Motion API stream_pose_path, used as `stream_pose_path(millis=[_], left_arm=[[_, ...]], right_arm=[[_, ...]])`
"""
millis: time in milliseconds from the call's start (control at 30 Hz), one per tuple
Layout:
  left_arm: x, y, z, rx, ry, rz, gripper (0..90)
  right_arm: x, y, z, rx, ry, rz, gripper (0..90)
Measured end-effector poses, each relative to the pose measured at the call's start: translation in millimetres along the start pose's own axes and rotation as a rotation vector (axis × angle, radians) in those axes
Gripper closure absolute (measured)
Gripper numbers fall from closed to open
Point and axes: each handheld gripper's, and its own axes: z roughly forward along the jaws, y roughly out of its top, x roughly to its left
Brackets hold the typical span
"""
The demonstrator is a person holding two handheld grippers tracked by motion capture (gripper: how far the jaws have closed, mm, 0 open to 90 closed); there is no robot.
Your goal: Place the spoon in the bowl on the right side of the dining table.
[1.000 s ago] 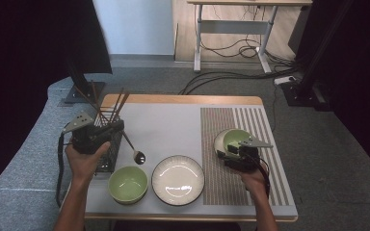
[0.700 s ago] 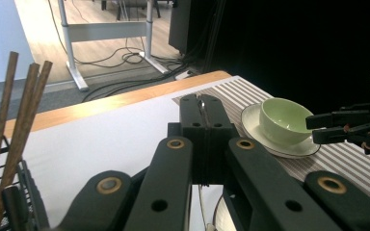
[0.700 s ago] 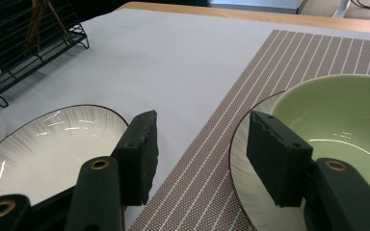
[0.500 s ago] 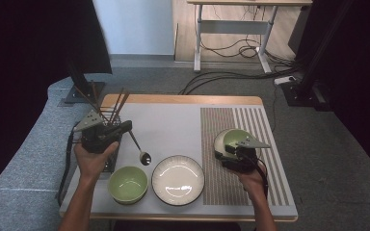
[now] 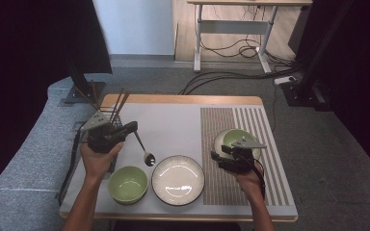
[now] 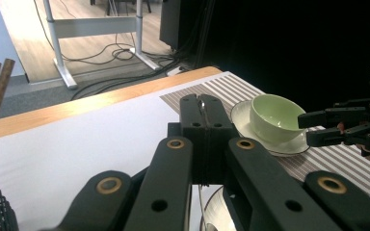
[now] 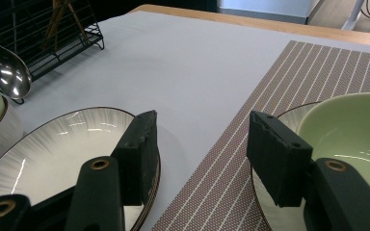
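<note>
The left tool (image 5: 125,130) is clenching the handle of a spoon (image 5: 144,151), its jaws pressed together in the left gripper view (the handle itself is hidden between them there). The spoon is hanging slanted above the tabletop (image 5: 173,120), its shiny bowl pointing down just beside the rim of a plate (image 5: 178,180) and near a green bowl (image 5: 127,184). A wire rack (image 5: 107,126) holding chopsticks (image 5: 119,102) is sitting just behind the left tool. The right tool (image 5: 218,158) is hovering with its jaws spread wide and grasping nothing, between the plate and a second green bowl (image 5: 238,137) sitting on a saucer (image 6: 241,118) on the striped mat (image 5: 231,125).
</note>
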Motion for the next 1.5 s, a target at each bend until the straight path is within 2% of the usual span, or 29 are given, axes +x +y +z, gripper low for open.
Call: stream_pose_path(millis=[1000,1500], left_arm=[[-7.2,-3.9,10.2,0.011,-0.031,0.000,90.0],[-18.2,0.3,20.6,0.023,-0.038,0.032,90.0]], right_arm=[[16.6,3.5,15.6,0.015,0.036,-0.028,45.4],[31.9,9.3,20.2,-0.007,0.059,-0.056,46.5]])
